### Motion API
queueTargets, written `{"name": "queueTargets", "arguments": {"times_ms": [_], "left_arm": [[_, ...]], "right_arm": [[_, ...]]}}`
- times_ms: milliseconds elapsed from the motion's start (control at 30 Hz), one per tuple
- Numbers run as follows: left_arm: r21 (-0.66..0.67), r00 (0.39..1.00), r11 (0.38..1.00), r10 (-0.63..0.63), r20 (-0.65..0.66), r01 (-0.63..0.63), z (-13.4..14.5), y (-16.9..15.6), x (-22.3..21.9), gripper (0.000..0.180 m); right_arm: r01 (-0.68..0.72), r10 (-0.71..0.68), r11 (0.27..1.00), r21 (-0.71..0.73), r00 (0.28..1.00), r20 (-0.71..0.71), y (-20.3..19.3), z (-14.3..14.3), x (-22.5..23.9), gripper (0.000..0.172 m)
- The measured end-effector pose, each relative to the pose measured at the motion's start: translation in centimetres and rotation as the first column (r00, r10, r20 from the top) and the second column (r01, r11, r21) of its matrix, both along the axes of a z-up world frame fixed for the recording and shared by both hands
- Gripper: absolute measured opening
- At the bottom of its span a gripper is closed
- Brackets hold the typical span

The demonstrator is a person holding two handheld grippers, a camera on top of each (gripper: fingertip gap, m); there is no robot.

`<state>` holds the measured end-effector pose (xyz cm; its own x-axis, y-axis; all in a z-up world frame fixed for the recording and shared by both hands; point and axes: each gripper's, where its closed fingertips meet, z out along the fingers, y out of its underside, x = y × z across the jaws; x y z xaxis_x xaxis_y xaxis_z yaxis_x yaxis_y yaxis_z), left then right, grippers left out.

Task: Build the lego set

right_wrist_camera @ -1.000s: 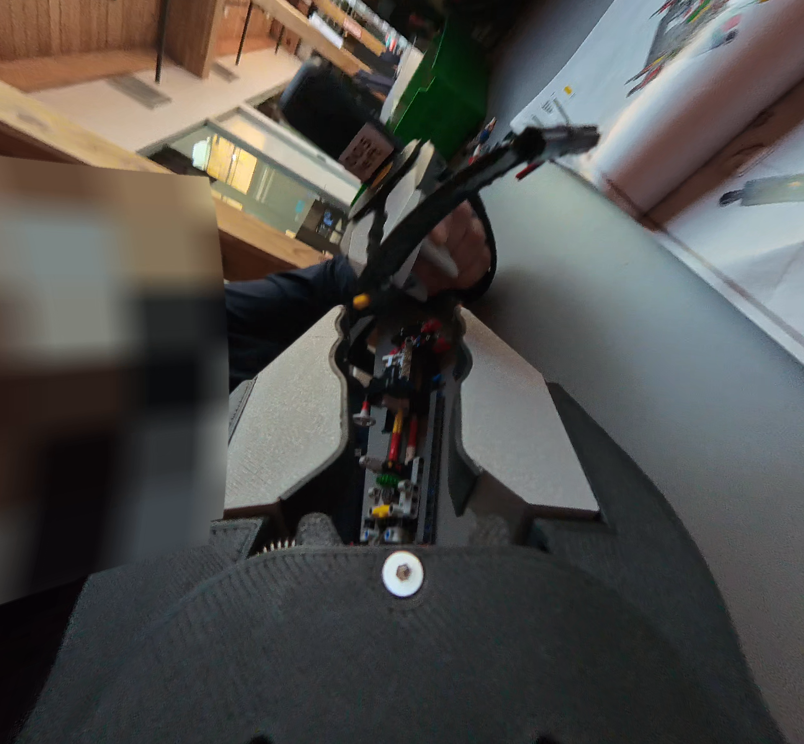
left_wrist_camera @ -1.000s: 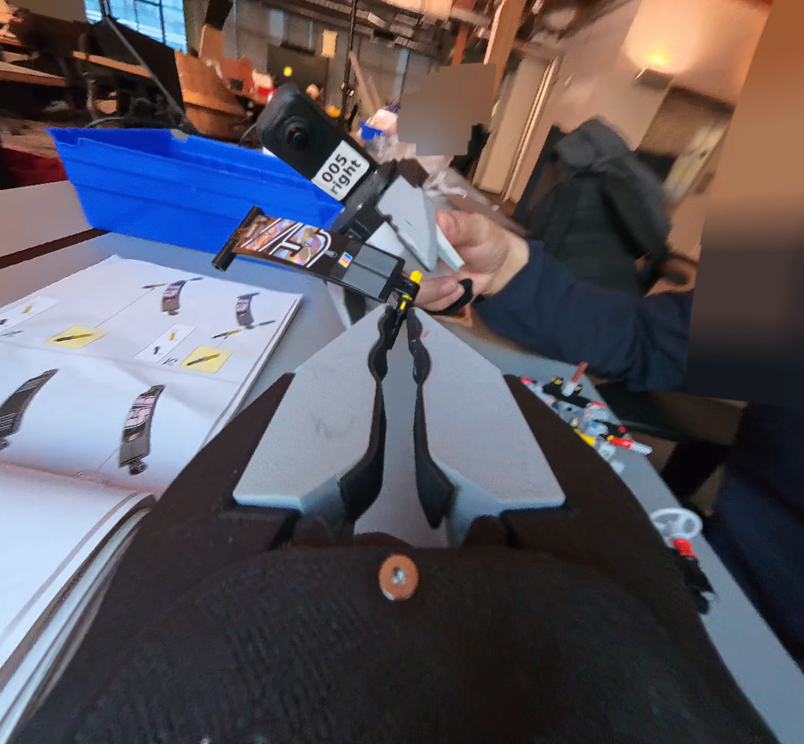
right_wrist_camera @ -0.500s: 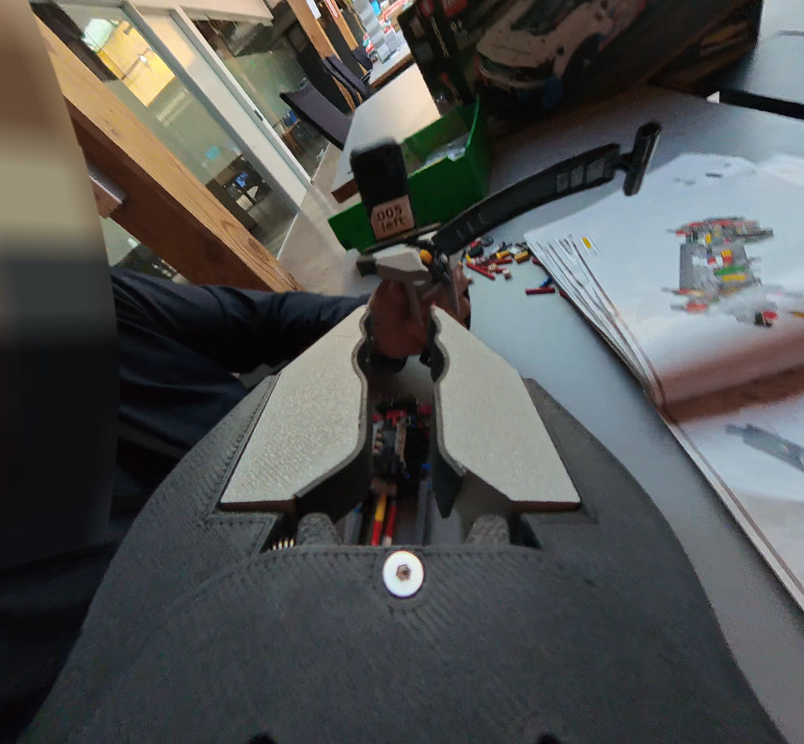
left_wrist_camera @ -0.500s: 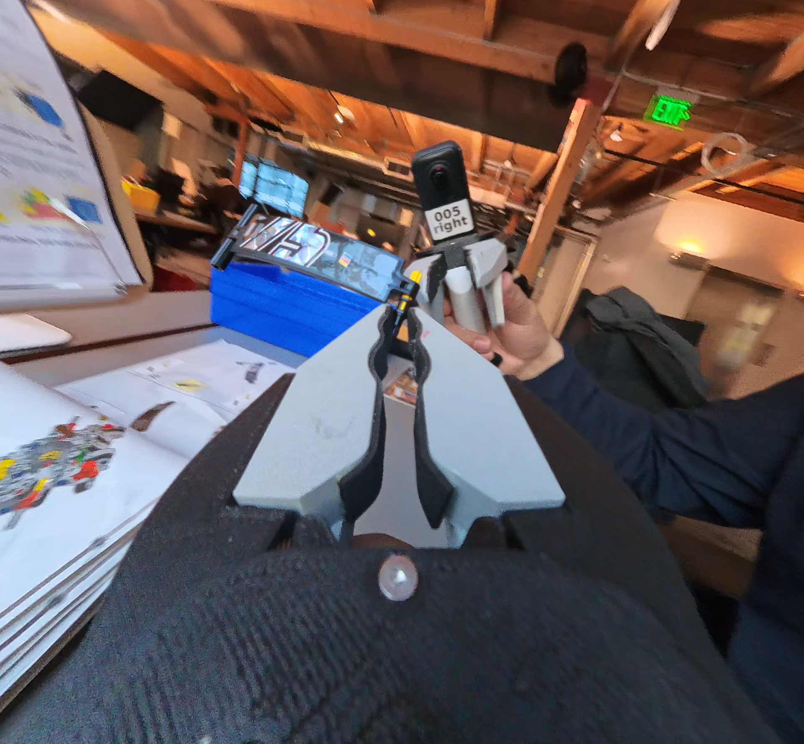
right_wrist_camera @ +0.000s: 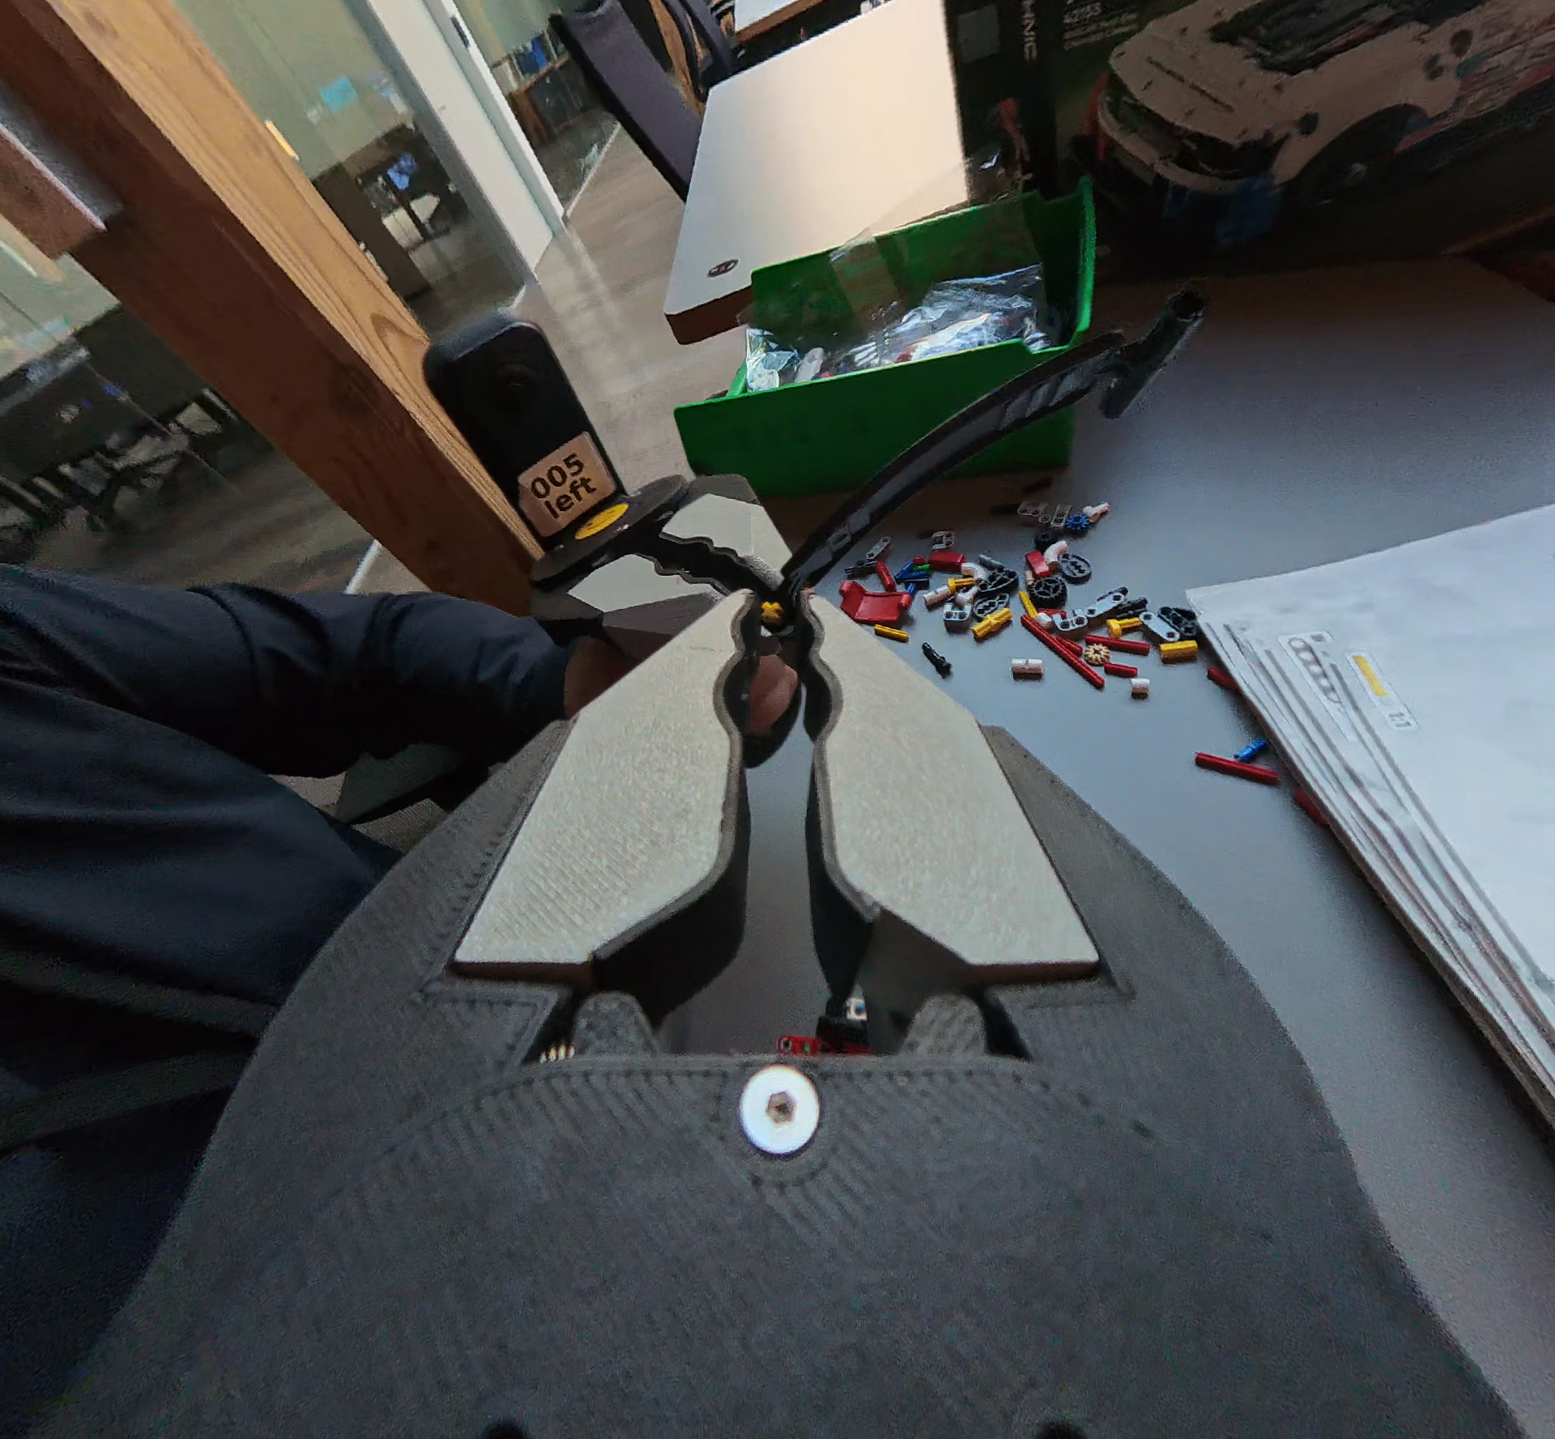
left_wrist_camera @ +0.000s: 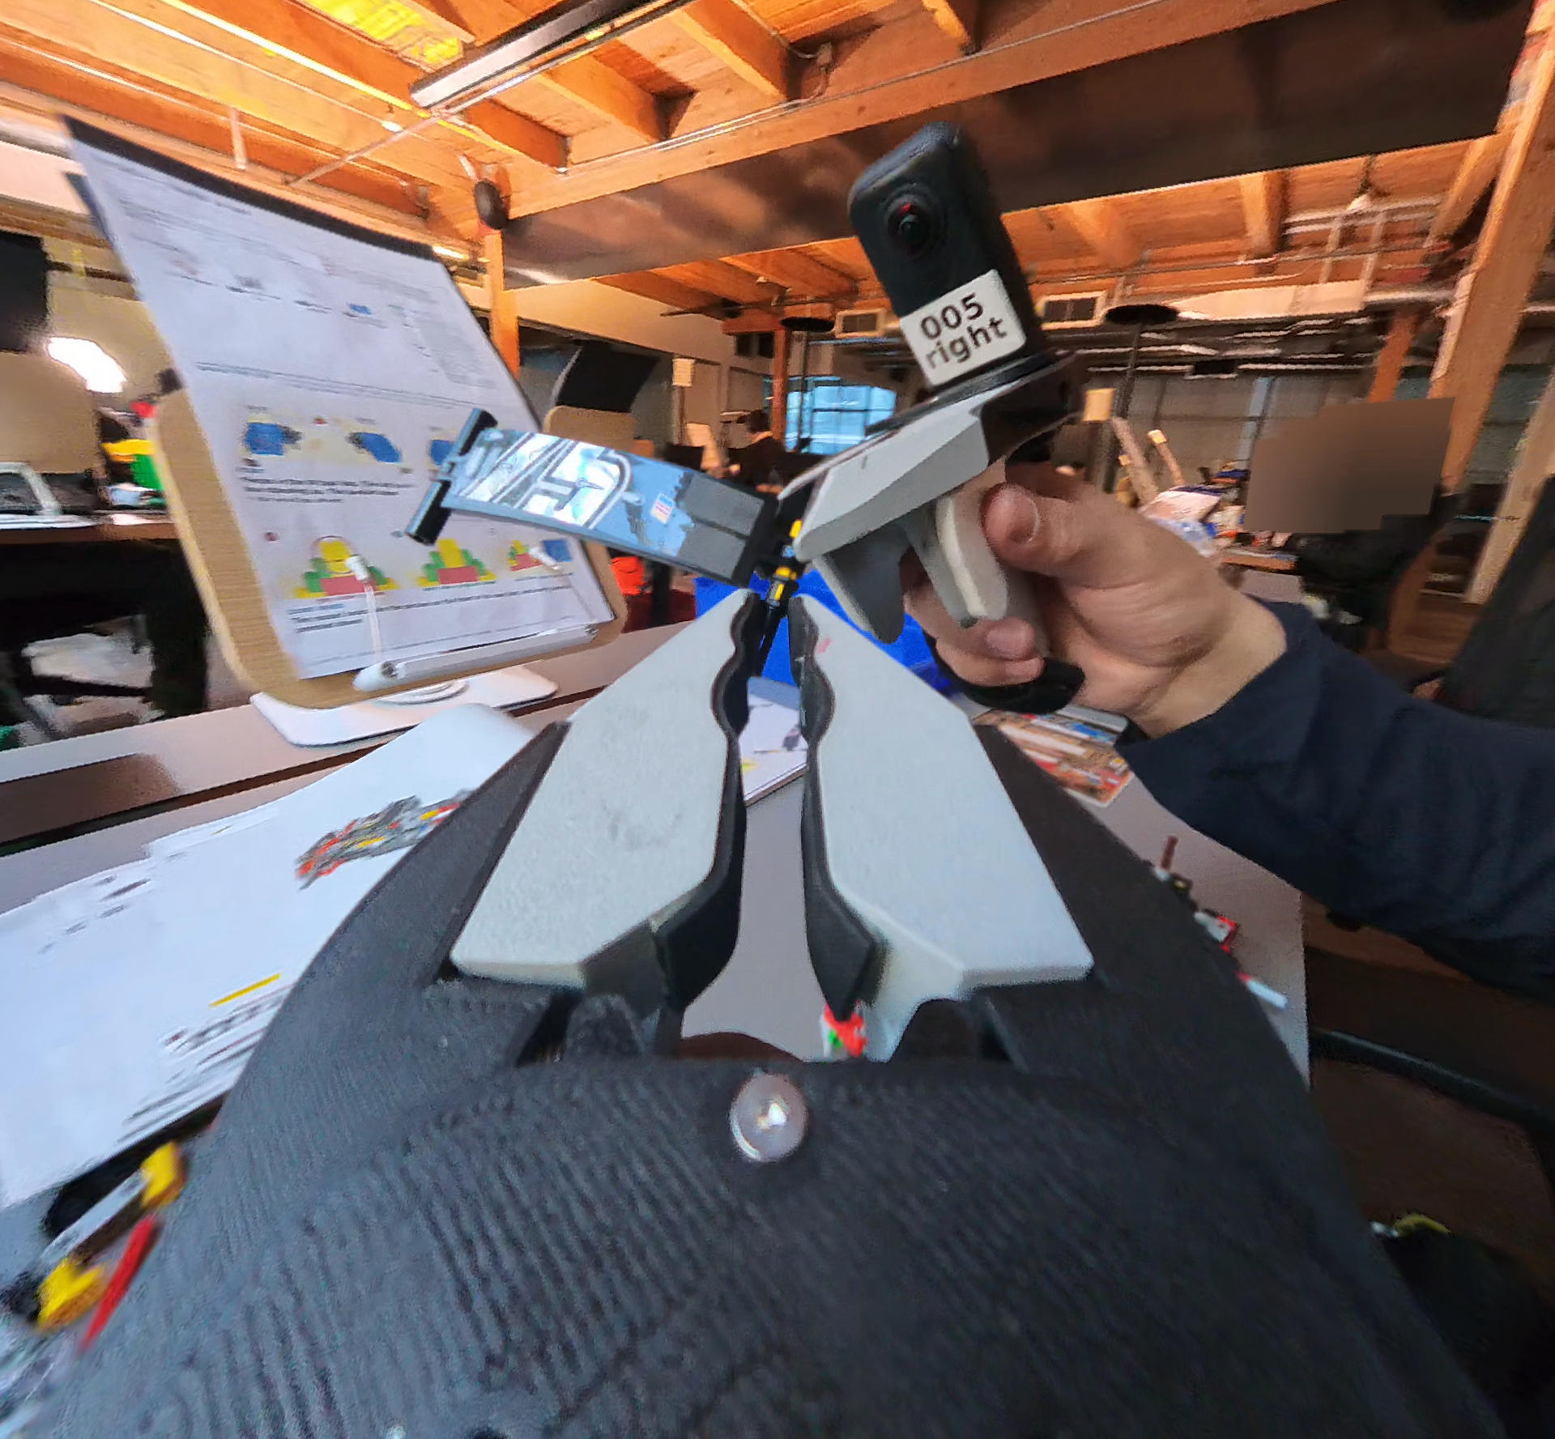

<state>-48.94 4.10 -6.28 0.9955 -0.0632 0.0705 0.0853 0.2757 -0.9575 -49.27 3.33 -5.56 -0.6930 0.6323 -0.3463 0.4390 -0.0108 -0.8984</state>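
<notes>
Both grippers meet in mid-air above the grey worktop (right_wrist_camera: 1313, 423). The left gripper (left_wrist_camera: 767, 614) is closed on the thin black pin at the root of a long black curved panel (left_wrist_camera: 589, 494), which juts up and away. The right gripper (right_wrist_camera: 774, 614) is nearly closed on the yellow connector (right_wrist_camera: 767, 609) at that same root. Loose small parts (right_wrist_camera: 1043, 599) lie near the worktop's far edge, beside a green bin (right_wrist_camera: 875, 406) and an open booklet (right_wrist_camera: 1414, 692).

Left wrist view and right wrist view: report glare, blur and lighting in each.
Left wrist view: warm light from the wooden ceiling; strong glare washes over the panel and its decals; the booklet at lower left is smeared with blur. Right wrist view: cooler and dimmer; the loose pieces are sharp; the box at the frame edge is soft and bent by the wide lens.
</notes>
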Motion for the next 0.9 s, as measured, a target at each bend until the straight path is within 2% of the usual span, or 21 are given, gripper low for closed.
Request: {"name": "queueTargets", "arguments": {"times_ms": [100, 233, 300, 400, 633, 767, 900], "left_arm": [[-0.030, 0.998, 0.998, 0.061, -0.021, -0.062, -0.2, -2.6, -0.6, 0.004], [-0.103, 1.000, 0.994, 0.025, -0.008, -0.025, -1.4, -5.8, -0.6, 0.008], [-0.149, 0.999, 0.988, 0.028, -0.019, -0.030, -2.3, -7.2, -0.5, 0.004], [-0.194, 0.995, 0.976, 0.090, -0.048, -0.098, -3.5, -9.3, -1.1, 0.004], [-0.240, 0.981, 0.951, 0.184, -0.056, -0.192, -5.3, -14.1, -3.6, 0.004], [-0.273, 0.958, 0.921, 0.244, -0.152, -0.278, -6.4, -15.2, -4.7, 0.004], [-0.297, 0.951, 0.909, 0.245, -0.188, -0.293, -7.4, -15.3, -5.2, 0.004]], "right_arm": [[-0.056, 0.056, 0.997, 0.044, 0.998, 0.009, -2.6, -0.2, -0.6, 0.004], [-0.152, 0.150, 0.985, 0.080, 0.988, 0.029, -6.3, -1.0, -0.5, 0.004], [-0.186, 0.182, 0.976, 0.111, 0.982, 0.042, -8.3, -1.9, -0.6, 0.004], [-0.218, 0.215, 0.964, 0.152, 0.976, 0.036, -11.1, -2.8, -1.2, 0.004], [-0.283, 0.275, 0.956, 0.076, 0.956, 0.105, -15.8, -4.5, -3.4, 0.005], [-0.337, 0.326, 0.941, 0.038, 0.929, 0.172, -16.1, -5.1, -4.0, 0.013], [-0.306, 0.295, 0.952, 0.031, 0.936, 0.192, -13.3, -6.0, -5.4, 0.017]]}}
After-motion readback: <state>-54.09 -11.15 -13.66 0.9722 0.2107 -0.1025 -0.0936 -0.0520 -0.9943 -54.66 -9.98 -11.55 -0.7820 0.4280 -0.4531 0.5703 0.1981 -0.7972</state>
